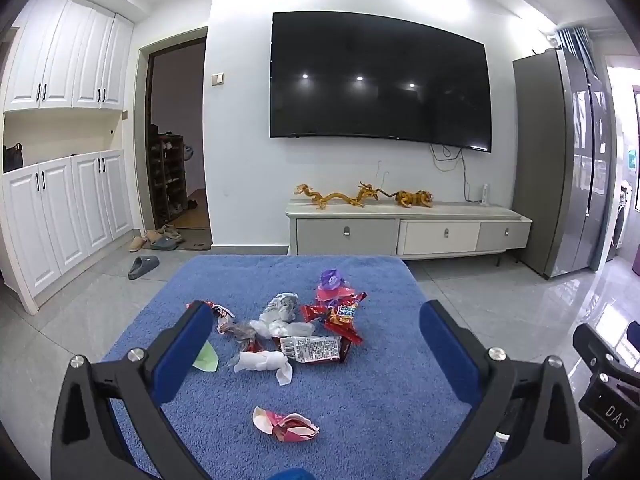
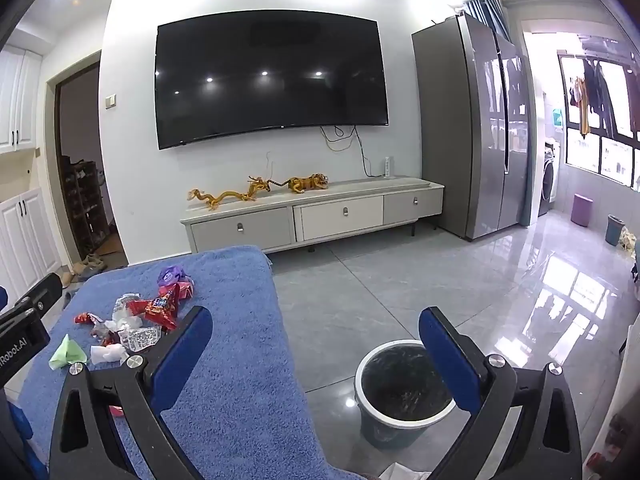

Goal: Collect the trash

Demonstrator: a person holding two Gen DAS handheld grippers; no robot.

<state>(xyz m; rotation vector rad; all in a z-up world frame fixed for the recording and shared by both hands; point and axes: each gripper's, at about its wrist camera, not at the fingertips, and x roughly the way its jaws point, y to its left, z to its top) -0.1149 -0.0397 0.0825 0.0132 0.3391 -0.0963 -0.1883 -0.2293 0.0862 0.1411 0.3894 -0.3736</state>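
The trash lies in a loose heap (image 1: pixel 296 328) on the blue towel-covered surface (image 1: pixel 360 408), straight ahead of the left gripper (image 1: pixel 316 344) and between the lines of its two fingers. In this heap there are red wrappers (image 1: pixel 340 316), a purple wrapper (image 1: pixel 331 279) at the far end, crumpled white paper (image 1: pixel 262 361) and a clear packet with a printed label (image 1: pixel 312 349). A green scrap (image 1: pixel 206 356) lies just beside the left finger. One red and white wrapper (image 1: pixel 285 424) lies alone, closer to the gripper than the heap and apart from it.

The left gripper is spread wide and holds nothing; its blue pads (image 1: pixel 182 350) hang above the towel.

The right gripper (image 2: pixel 316 344) is also spread wide and empty. From it, the same heap is to the left, beyond its left finger. Between its fingers, low and to the right, a round bin with a white rim (image 2: pixel 404 392) stands on the grey tiled floor (image 2: pixel 380 288), just beside the edge of the surface. The inside of the bin looks dark; I cannot tell what lies in it.

Further ahead of both grippers there is a low TV cabinet (image 1: pixel 400 228) with golden figurines (image 1: pixel 360 196) on it, under a large black television (image 1: pixel 380 80) on the wall. A tall grey refrigerator (image 2: pixel 472 128) stands to the right.
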